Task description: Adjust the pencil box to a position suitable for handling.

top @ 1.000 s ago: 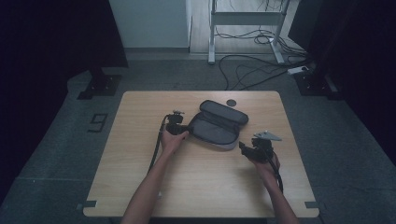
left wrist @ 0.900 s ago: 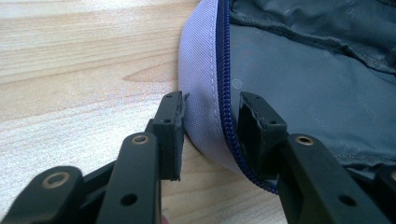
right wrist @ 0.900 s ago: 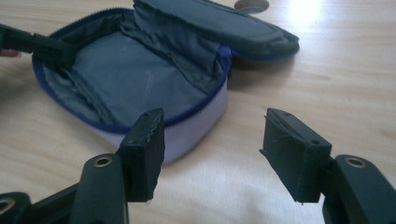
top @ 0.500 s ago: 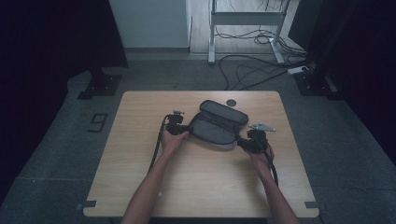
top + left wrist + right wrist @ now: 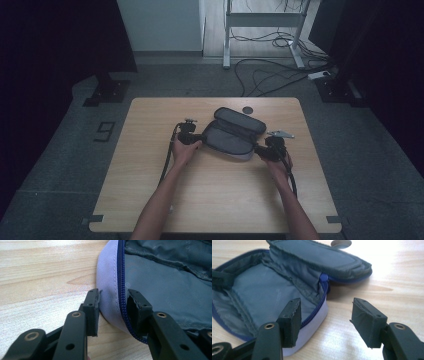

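On pale wooden table (image 5: 150, 200), open grey pouch (image 5: 232, 137), dark curtains, floor cables (image 5: 270, 75)

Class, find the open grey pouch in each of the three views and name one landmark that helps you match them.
High view: the pouch lies open at table centre, between both grippers.
Left gripper view: upper right, its pale rim between the jaws.
Right gripper view: left and centre, lid towards the top.
Shared landmark: the blue zip along the rim.
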`<state>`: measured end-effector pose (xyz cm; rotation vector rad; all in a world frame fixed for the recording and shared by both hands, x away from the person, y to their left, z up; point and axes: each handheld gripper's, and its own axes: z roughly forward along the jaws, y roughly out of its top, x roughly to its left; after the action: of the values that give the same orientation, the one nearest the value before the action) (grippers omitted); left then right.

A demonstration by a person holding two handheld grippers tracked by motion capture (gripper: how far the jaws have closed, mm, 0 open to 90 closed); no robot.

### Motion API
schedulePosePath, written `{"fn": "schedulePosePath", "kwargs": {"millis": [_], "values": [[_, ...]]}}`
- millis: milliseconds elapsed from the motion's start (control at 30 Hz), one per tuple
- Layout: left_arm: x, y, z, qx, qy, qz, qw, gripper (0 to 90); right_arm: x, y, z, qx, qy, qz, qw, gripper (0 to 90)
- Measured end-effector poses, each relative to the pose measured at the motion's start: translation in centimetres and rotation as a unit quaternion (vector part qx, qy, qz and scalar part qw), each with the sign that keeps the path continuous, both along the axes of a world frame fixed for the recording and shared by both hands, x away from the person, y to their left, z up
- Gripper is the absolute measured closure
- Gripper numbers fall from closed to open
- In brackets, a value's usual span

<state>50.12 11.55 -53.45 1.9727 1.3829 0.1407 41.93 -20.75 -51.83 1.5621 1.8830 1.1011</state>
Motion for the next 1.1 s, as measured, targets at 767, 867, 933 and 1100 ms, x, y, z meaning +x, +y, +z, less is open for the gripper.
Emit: {"fn": "schedulePosePath", "kwargs": {"millis": [767,867,933,1100], "values": [[0.0,0.1,-0.1,-0.003,-0.002,0.001,1.0000,63.9,2.9,0.9,-1.9,-0.011,0.043,0.010,0.9990,59.9],[0.0,0.1,-0.1,0.000,-0.003,0.000,1.0000,65.1,3.1,1.0,-2.0,-0.013,0.045,0.015,0.9988,65.3],[0.1,0.0,-0.1,0.003,-0.004,0.000,1.0000,66.0,3.2,1.2,-2.2,-0.016,0.052,0.017,0.9984,70.3],[0.0,-0.1,0.0,0.011,-0.008,0.004,0.9999,70.8,3.4,1.7,-2.1,-0.040,0.053,0.012,0.9977,81.1]]}}
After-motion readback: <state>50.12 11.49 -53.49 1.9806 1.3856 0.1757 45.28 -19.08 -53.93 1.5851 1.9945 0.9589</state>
